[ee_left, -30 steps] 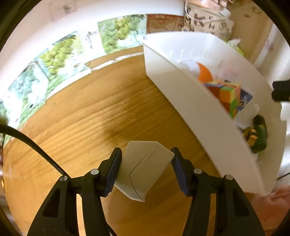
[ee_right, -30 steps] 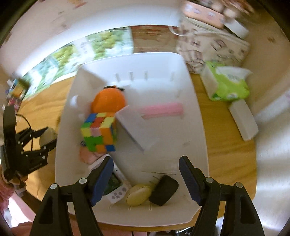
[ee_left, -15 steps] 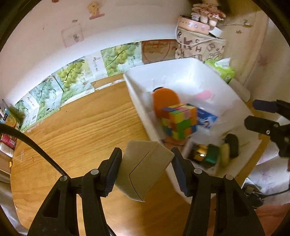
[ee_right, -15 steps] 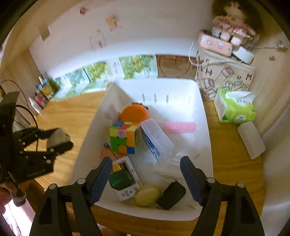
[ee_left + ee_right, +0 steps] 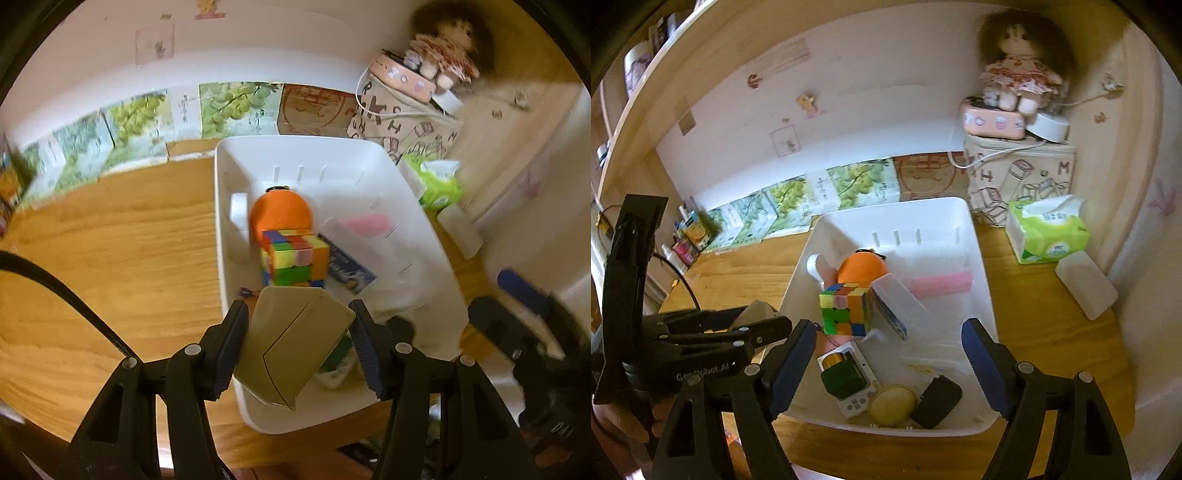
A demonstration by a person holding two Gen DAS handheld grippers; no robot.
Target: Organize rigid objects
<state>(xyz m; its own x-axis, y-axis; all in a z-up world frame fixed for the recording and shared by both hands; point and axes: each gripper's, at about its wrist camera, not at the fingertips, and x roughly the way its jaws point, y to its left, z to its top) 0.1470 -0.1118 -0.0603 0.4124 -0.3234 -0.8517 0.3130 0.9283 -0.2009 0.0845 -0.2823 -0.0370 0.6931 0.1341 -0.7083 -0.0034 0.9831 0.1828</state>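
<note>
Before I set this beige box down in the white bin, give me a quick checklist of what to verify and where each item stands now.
1. Beige box gripped by the left gripper: ok, both pads press its sides.
2. Box over the white bin: ok in the left wrist view, over the near end.
3. Free floor space below: not ok, the game console, round beige case and black case crowd the near end.
4. Right gripper empty: ok, jaws have just been opening, nothing between them.
5. Right gripper clear of the drop path: cannot tell.
6. Rubik's cube steady: ok, resting in the bin.
</note>
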